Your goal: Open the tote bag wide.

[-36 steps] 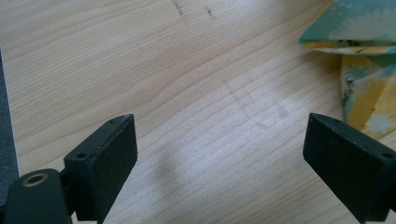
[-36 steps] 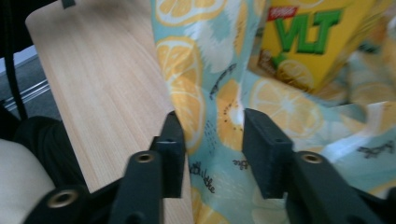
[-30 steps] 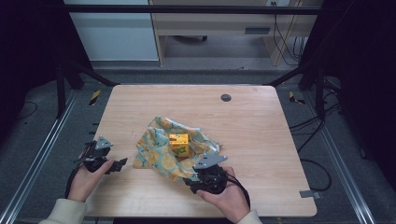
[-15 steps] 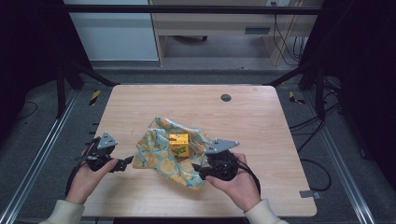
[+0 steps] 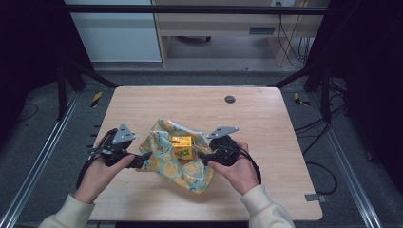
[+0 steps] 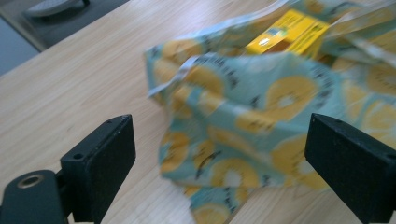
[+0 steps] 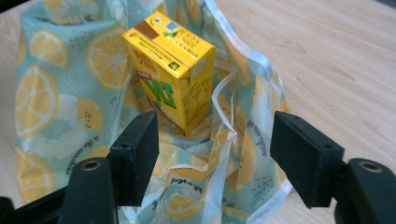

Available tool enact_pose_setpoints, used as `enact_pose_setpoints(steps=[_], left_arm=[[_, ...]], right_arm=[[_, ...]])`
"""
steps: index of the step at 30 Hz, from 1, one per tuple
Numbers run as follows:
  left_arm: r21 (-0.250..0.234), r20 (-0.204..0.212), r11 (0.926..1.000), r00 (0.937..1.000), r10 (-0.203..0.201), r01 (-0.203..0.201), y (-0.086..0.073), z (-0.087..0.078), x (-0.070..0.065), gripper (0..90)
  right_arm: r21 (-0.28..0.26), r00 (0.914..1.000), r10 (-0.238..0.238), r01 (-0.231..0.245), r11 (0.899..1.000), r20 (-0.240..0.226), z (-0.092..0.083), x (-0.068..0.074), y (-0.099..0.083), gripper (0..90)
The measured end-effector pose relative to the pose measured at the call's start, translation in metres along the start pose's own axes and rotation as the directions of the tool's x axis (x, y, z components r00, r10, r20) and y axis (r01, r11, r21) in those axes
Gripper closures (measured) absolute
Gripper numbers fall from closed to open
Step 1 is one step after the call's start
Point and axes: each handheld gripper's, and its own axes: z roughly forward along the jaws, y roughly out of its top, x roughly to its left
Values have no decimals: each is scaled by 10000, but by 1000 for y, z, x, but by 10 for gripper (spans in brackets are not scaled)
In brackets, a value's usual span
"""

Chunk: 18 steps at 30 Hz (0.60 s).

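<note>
A yellow juice box (image 5: pixel 182 147) stands upright on a crumpled light-blue cloth with a lemon print (image 5: pixel 187 171) in the near middle of the wooden table (image 5: pixel 266 128). My left gripper (image 5: pixel 144 159) is open at the cloth's left edge; in the left gripper view the cloth (image 6: pixel 243 121) lies ahead between the wide jaws (image 6: pixel 219 158), with the box (image 6: pixel 292 32) beyond. My right gripper (image 5: pixel 201 156) is at the cloth's right side. Its jaws (image 7: pixel 215 149) have just been opening and straddle a loose fold of cloth (image 7: pixel 224 140) without pressing it. The box (image 7: pixel 170 65) stands just ahead.
A small round black grommet (image 5: pixel 230 99) sits in the tabletop toward the far edge. Metal frame rails run along both sides of the table, and cables lie on the floor at the right. A yellow and black tool (image 5: pixel 96 98) lies on the floor at the far left.
My left gripper has risen and moved right, up to the cloth's left edge. My right gripper has moved away from the near edge, to the cloth's right side, with its jaws wider.
</note>
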Motion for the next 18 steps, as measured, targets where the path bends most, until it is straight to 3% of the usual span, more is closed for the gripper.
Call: enact_pose_setpoints(steps=[1, 2, 5, 10, 12, 18], left_arm=[[-2, 105, 9996, 9996, 279, -279, 9, 1, -10, 82], [-2, 105, 9996, 9996, 279, -279, 9, 1, -10, 79], [37, 255, 9979, 9976, 648, -649, 22, 5, -27, 74], [302, 248, 9965, 9967, 777, -785, 25, 16, -38, 69], [504, 249, 9937, 9948, 990, -1001, 25, 21, -45, 70], [714, 313, 9902, 9926, 1177, -1197, 28, 32, -58, 80]], right_arm=[[97, 10000, -32, 31, 9999, 33, 4, -1, -2, 315], [97, 10000, -32, 31, 9999, 33, 4, -1, -2, 315], [323, 9998, 32, -38, 9995, 186, 10, -7, -7, 291], [615, 9998, 4, -14, 9981, 177, 16, -12, -13, 353], [468, 9997, 177, -184, 9987, 152, 16, -16, -19, 487], [362, 9997, 258, -260, 9990, 39, 12, -18, -27, 669]])
